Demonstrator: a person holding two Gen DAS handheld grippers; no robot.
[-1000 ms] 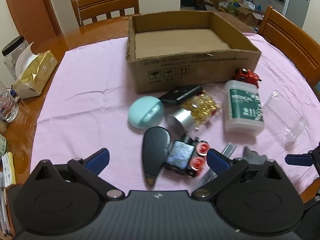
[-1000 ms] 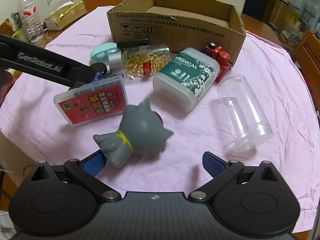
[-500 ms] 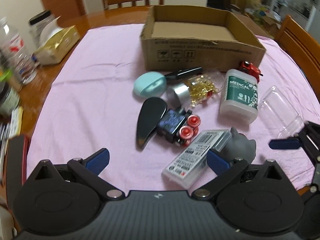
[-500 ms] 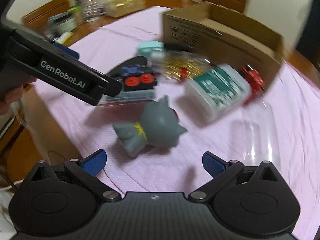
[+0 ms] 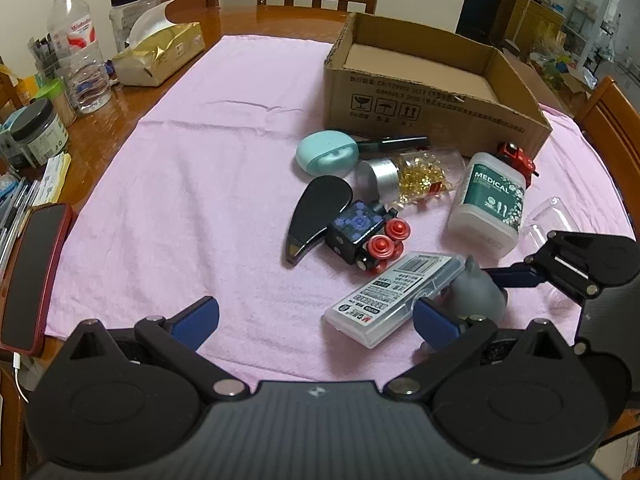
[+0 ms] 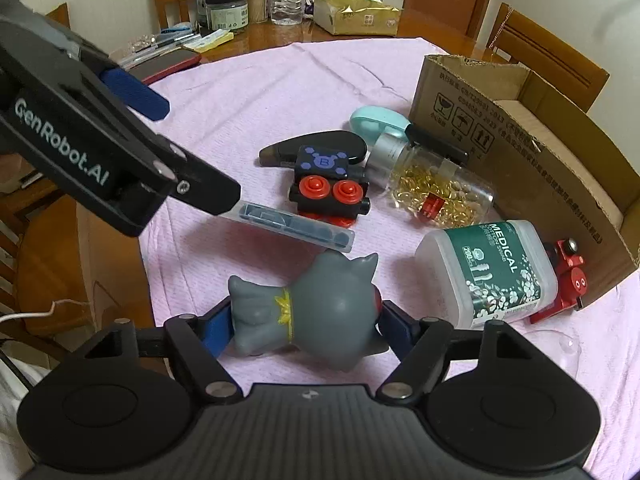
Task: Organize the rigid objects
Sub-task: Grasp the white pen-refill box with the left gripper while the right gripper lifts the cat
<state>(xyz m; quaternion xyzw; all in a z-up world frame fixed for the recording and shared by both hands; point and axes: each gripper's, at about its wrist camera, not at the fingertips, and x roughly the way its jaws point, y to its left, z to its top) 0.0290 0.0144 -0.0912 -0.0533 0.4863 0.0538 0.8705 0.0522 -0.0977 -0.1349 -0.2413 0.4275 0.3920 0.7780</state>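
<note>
Lying on its side on a pink cloth (image 6: 248,92), a grey toy (image 6: 316,312) is grasped by the right hand-held gripper (image 6: 300,326), whose blue pads (image 6: 216,330) have just been closing and are now pressed against its tail end and head. The left hand-held gripper (image 5: 316,316) is seen released, its jaws wide apart over bare cloth, with a clear flat case (image 5: 394,296) just beyond its right pad. That case lies touching the toy. Beyond it, a black block with red wheels (image 6: 328,188) is seen against a black teardrop-shaped piece (image 6: 316,148). A teal oval case (image 6: 378,120) and a jar of yellow capsules (image 6: 432,188), laid on its side, are found close by, with a black bar resting across the jar's neck. A white bottle marked MEDICAL (image 6: 492,276) lies beside a red toy (image 6: 568,276) at the wall of an open cardboard box (image 6: 540,148), whose floor is bare where visible. A clear cup (image 5: 550,220) rests near the bottle. At the worktop (image 5: 100,132) edge, a phone (image 5: 32,276), a water bottle (image 5: 78,48) and a tissue pack (image 5: 160,56) are kept off the cloth.
</note>
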